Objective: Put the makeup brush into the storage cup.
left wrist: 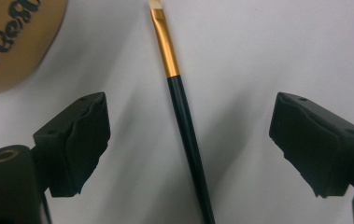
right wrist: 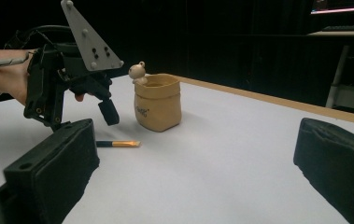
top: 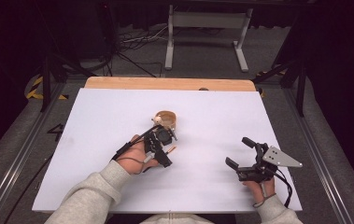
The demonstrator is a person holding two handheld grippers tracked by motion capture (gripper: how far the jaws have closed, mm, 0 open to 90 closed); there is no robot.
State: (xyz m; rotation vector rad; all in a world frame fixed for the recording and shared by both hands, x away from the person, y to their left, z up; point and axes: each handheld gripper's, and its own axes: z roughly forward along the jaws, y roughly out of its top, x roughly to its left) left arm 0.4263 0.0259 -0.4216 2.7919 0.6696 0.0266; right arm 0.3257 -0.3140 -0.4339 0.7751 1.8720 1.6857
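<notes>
1 tan pouch (right wrist: 158, 103) (bear figure (right wrist: 138, 72) on rim) beside paintbrush (left wrist: 184, 116).

Three camera positions: one fixed overhead, two gripper-mounted.

High view: above the near edge, facing forward and down over the whole white table (top: 118, 112). Left gripper view: straight down, very close, on a paintbrush (left wrist: 184, 121) beside the tan pouch (left wrist: 11, 42). Right gripper view: low, level across the table, sharing pouch (right wrist: 158, 102), paintbrush (right wrist: 118, 143) and left gripper (right wrist: 95, 109).
</notes>
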